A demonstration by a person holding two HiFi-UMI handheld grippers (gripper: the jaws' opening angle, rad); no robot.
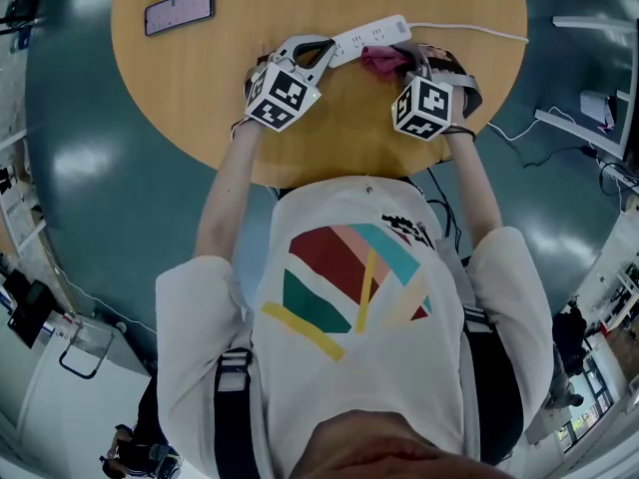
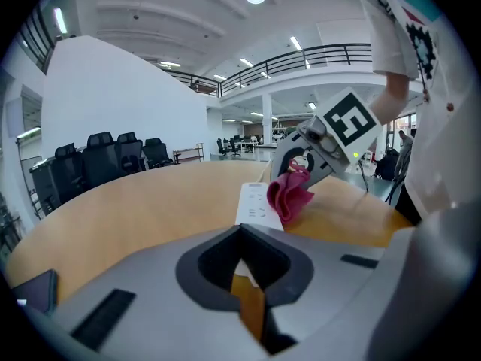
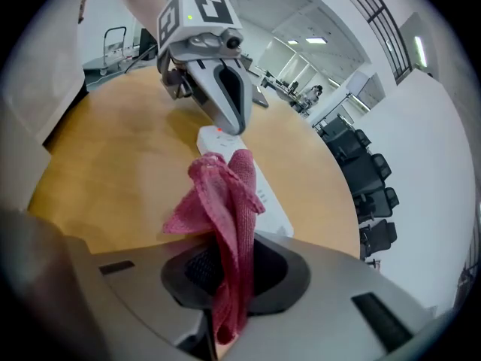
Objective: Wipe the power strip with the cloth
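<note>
Pink mesh cloth [image 3: 222, 209] is pinched in the right tongs [image 3: 225, 256], whose jaws are clamped narrow on its lower folds while the loose top bunches up against the white power strip [image 3: 264, 195]. In the head view the strip lies at the upper middle of the frame on the round wooden counter [image 1: 200, 98], with the cloth touching its near edge toward the cable end. The wiping looks under way rather than finished; how much of the strip has been covered cannot be told. The left tongs [image 2: 241, 230] are fully closed with nothing between them, their tips set at the strip's other end, probably steadying it.
</note>
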